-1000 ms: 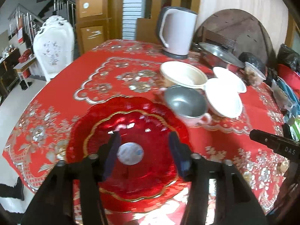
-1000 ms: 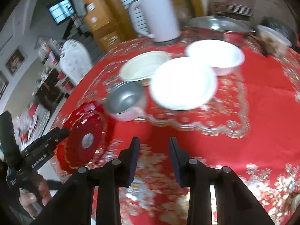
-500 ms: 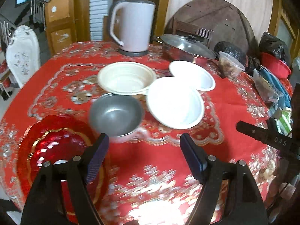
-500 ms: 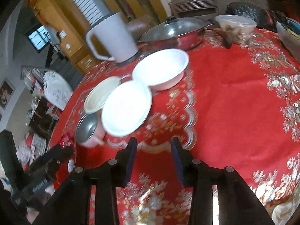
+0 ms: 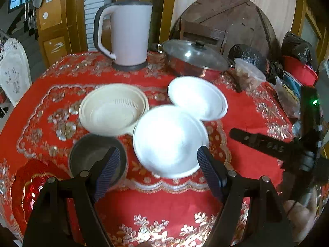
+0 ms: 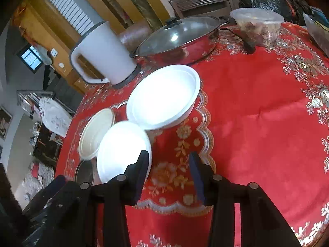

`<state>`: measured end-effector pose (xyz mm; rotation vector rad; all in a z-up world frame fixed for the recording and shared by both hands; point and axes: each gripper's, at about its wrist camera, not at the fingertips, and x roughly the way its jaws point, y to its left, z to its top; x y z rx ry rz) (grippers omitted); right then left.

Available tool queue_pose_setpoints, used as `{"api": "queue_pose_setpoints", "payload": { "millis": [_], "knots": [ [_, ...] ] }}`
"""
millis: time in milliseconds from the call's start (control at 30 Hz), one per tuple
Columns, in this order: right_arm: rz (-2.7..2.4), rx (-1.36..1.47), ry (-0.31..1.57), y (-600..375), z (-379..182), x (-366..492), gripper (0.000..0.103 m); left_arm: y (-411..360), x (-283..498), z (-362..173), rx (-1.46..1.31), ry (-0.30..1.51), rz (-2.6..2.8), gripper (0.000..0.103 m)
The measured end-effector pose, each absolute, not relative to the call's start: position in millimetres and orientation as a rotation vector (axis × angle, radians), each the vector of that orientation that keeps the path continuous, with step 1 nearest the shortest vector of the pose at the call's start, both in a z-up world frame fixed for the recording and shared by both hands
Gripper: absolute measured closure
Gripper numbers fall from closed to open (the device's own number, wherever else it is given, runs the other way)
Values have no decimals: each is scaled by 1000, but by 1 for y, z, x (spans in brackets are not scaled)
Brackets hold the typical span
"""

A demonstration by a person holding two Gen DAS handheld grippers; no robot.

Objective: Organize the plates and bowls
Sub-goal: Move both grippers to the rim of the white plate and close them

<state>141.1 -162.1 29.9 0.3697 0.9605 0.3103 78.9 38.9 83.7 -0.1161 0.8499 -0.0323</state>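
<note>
Left wrist view: the left gripper (image 5: 157, 170) is hovering with jaws spread wide and empty, framing the near shallow white round plate (image 5: 170, 141) lying on the red gold-patterned tablecloth (image 5: 246, 111). Taking that plate as landmark: a second white round bowl (image 5: 197, 98) is sitting just behind it to the right, rims overlapping in view; a cream plastic strainer bowl (image 5: 113, 112) is sitting just left-behind; a grey metal bowl (image 5: 92, 156) is sitting left-front; a red glass gold-rimmed plate (image 5: 30, 191) is lying farther left at the table edge. A pale electric kettle (image 5: 125, 35) and a lidded steel pan (image 5: 195, 58) are standing well behind. Right wrist view: the right gripper (image 6: 169, 176) is hovering beside the landmark plate's right edge, jaws moderately apart, gripping nothing.
</note>
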Motion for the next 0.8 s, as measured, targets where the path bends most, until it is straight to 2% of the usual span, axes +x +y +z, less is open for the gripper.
{"api": "queue_pose_setpoints", "payload": {
  "millis": [233, 567, 800],
  "knots": [
    [304, 414, 969, -164, 22, 160, 56, 45, 92, 93, -105, 833, -27, 25],
    [368, 392, 989, -140, 21, 160, 53, 54, 109, 65, -180, 935, -61, 24],
    [402, 413, 1025, -129, 4, 165, 53, 66, 109, 67, -224, 942, -53, 24]
  ]
}}
